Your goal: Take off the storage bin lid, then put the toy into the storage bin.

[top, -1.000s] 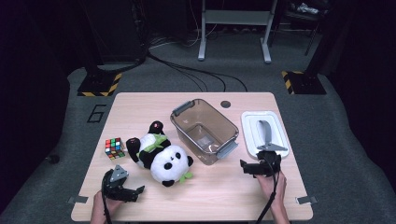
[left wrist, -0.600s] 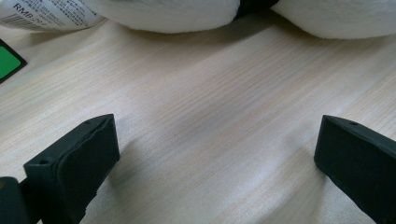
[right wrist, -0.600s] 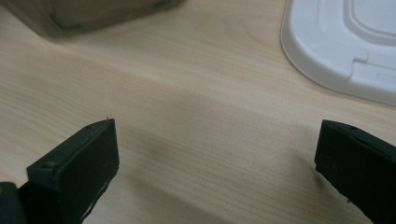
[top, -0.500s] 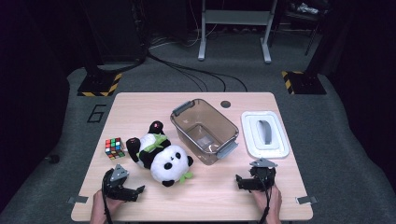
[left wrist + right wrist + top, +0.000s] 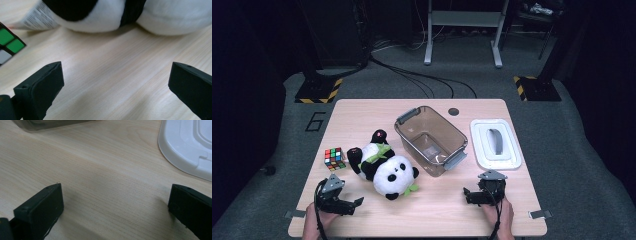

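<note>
Resting low at the near edge of the counter (image 5: pixel 362 110), the right tongs (image 5: pixel 474 196) have drawn back from the white lid (image 5: pixel 495 143) where they hovered a second ago, leaving it lying flat by the right edge; jaws spread wide, they hold nothing. That retreat reads as the lid being set aside, with the filling of the bin next. The left tongs (image 5: pixel 352 205) have barely moved and are likewise agape and empty, aimed at the plush panda (image 5: pixel 384 167), the likeliest thing to go in. The left gripper view shows the panda's sewn-in label (image 5: pixel 37 17) (hidden from above) and a corner of the Rubik's cube (image 5: pixel 8 46). Only the high view shows that the clear plastic bin (image 5: pixel 432 140) stands empty, just beyond the panda, lid well apart.
</note>
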`<state>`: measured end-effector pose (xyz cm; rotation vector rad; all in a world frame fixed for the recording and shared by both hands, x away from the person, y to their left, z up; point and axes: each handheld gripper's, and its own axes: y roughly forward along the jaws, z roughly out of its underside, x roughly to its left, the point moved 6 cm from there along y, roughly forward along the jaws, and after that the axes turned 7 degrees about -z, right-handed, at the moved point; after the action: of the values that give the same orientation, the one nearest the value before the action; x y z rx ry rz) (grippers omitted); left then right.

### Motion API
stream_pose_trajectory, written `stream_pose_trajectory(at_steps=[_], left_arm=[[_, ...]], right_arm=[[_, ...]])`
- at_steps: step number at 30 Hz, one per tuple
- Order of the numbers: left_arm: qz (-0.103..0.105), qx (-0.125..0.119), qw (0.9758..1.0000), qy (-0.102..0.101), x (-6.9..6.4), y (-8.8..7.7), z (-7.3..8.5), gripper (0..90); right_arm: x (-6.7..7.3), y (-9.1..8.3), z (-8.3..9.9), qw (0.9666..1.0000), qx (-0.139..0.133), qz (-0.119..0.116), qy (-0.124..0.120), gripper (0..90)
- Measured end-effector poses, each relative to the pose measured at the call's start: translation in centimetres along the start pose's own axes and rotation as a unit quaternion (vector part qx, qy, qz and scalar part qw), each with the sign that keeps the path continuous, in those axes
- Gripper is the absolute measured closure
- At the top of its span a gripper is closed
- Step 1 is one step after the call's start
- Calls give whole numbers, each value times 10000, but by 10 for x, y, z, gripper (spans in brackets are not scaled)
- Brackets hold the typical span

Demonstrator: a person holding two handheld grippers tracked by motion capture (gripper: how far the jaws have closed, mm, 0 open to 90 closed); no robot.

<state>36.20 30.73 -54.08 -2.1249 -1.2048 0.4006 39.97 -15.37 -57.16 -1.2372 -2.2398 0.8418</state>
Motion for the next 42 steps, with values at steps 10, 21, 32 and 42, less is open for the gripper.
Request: stream_pose_trajectory(at_steps=[10,21,32,42], left_arm=[[14,-291,9993,231,0,-20,-41,0],[120,-387,9979,505,-1,-27,-83,0],[382,-407,9963,648,-2,-19,-124,0],[534,-154,9947,862,-10,5,-147,0]], right_arm=[[-1,0,0,10000,16,0,-62,0],[0,0,0,10000,12,-7,-55,0],[-1,0,0,10000,13,3,-70,0],[-1,0,0,10000,9,2,-70,0]])
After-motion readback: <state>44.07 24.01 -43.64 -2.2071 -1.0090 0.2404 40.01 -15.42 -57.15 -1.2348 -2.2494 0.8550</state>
